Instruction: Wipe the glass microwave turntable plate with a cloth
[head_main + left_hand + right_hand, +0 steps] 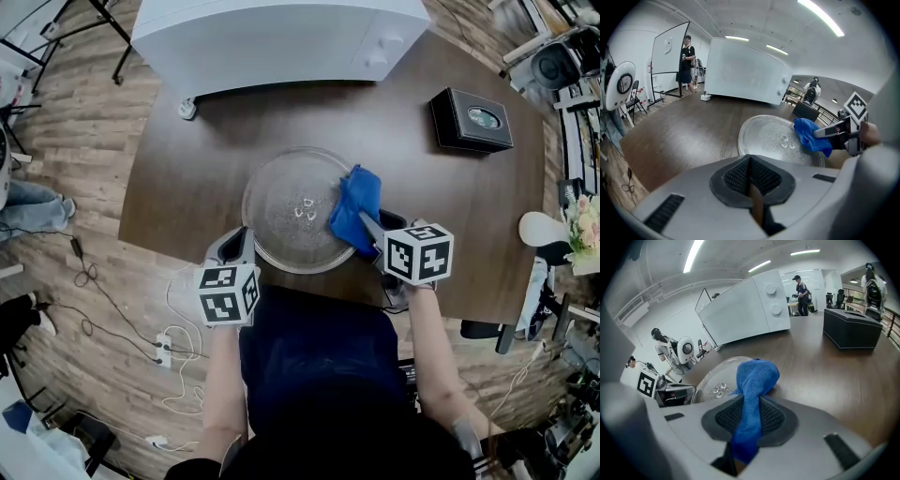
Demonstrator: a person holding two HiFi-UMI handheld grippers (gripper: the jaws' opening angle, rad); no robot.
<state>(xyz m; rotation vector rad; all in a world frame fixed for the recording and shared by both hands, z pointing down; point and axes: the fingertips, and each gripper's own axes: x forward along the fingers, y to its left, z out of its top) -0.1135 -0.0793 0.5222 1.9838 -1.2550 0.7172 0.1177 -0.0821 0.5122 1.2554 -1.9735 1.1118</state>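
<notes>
The plate [298, 211] is lying flat on the desk [187, 169], near its front edge and in front of the white microwave [281, 37]. A blue cloth [356, 208] is being gripped by the right gripper [367, 225]. In the right gripper view its jaws are being kept clenched on a bunched fold of the cloth [754, 380], and the free end is being pushed forward beyond them. That free end is being pressed onto the right part of the plate, over its rim, while the glass centre with its small raised lugs is being left uncovered.

The left gripper [240, 246] is being held at the plate's left front rim. Whether it is touching the rim cannot be told. In the left gripper view its jaws [750, 161] are being held closed with nothing grasped, and the plate [773, 136] is being shown just beyond them. The cloth [808, 136] and the right gripper [832, 132] are being seen at its far side.

A black box [472, 119] is sitting on the desk's far right part, well apart from the plate.
</notes>
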